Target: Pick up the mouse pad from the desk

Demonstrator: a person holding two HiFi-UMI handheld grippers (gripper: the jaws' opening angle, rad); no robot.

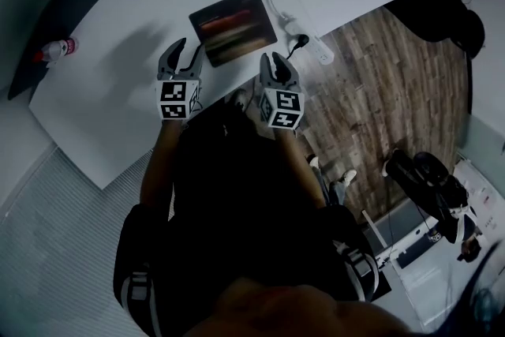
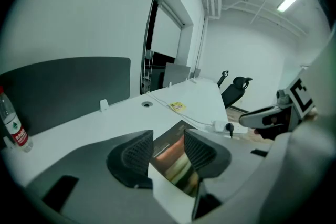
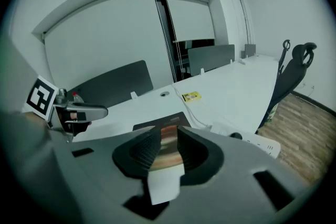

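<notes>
The dark mouse pad point(image 1: 233, 26) with an orange-brown print lies flat on the white counter point(image 1: 118, 91). A power strip point(image 1: 312, 45) is at its 4 o'clock. The left hand-held gripper point(image 1: 190, 47) and the right hand-held gripper point(image 1: 274, 59) are partly open and empty.

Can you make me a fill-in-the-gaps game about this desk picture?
The mouse pad lies on a desk coloured ____.
The bottle has a ____ label.
The left gripper and right gripper have ____ jaws, gripping nothing.
Missing words: white, red, open.
</notes>
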